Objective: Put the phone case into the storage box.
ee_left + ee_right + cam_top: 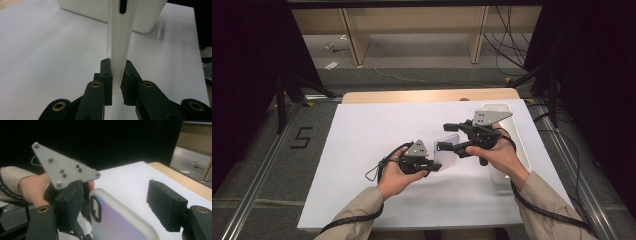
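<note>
White foam board (377, 130) is covering most of a pale wooden table (412, 95), whose bare edge is showing along the board's far side. Beyond the table, grey floor is stretching to wooden furniture legs, with loose cables lying at the far right and dark curtains hanging on both sides. A black numeral 5 is marked on the floor left of the board. A white rectangular tray (522, 155) is sitting on the board's right part.

Just left of the tray, a phone (448, 148) in a milky translucent case is being held above the board. Its back is shimmering pale lilac to blue, and a dark oval camera ring is sitting at one corner of the case. In the left gripper view it is appearing edge-on, a slim white strip rising toward the tray.

Nearer the person than the tray and to its left, the left gripper (436, 166) is pinching the phone's lower edge, both pads pressing on the case. The right gripper (441, 136), reaching leftward from above the tray, is standing with its jaws spread; the phone is lying between them, with a clear gap to the pad on one side.
</note>
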Demonstrator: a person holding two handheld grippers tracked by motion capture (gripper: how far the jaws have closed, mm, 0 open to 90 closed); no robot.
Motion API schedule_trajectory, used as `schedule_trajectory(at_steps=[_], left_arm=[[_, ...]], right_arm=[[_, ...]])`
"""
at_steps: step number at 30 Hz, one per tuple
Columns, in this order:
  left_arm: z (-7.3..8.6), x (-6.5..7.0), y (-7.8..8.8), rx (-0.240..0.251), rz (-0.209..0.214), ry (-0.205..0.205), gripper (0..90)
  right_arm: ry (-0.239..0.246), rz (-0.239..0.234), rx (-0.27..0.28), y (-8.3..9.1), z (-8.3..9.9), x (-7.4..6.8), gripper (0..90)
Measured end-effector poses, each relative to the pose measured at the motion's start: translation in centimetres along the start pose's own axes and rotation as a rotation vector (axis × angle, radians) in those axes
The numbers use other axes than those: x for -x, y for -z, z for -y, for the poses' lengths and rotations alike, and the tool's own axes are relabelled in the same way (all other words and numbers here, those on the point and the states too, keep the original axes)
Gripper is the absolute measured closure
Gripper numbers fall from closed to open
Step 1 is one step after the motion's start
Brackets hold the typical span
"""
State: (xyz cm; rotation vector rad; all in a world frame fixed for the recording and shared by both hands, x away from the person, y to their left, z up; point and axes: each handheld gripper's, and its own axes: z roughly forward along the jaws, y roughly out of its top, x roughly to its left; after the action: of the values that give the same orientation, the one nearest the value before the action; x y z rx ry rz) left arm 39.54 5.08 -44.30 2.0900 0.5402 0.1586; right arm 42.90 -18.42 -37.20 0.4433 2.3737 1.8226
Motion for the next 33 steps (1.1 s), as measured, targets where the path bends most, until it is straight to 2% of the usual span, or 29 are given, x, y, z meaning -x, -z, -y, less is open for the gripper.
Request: schedule_trajectory(at_steps=[4,11,16,25,33], left_arm=[[0.0,0.0,0.1,-0.003,-0.038,0.025,80.7],[0.0,-0.5,0.4,-0.005,-0.108,0.075,80.7],[0.0,-0.7,0.7,0.001,-0.152,0.109,80.6],[0.0,-0.9,1.0,0.001,-0.201,0.153,80.6],[-0.1,-0.9,0.9,-0.006,-0.220,0.166,80.6]], right_arm=[[-0.024,0.048,0.030,0.4,0.0,0.3,25.1],[-0.053,0.145,0.065,1.1,0.2,1.0,24.2],[-0.062,0.204,0.065,1.2,0.6,1.2,18.3],[-0.082,0.274,0.049,0.8,1.3,1.3,15.3],[-0.087,0.286,0.043,0.5,1.5,1.2,14.3]])
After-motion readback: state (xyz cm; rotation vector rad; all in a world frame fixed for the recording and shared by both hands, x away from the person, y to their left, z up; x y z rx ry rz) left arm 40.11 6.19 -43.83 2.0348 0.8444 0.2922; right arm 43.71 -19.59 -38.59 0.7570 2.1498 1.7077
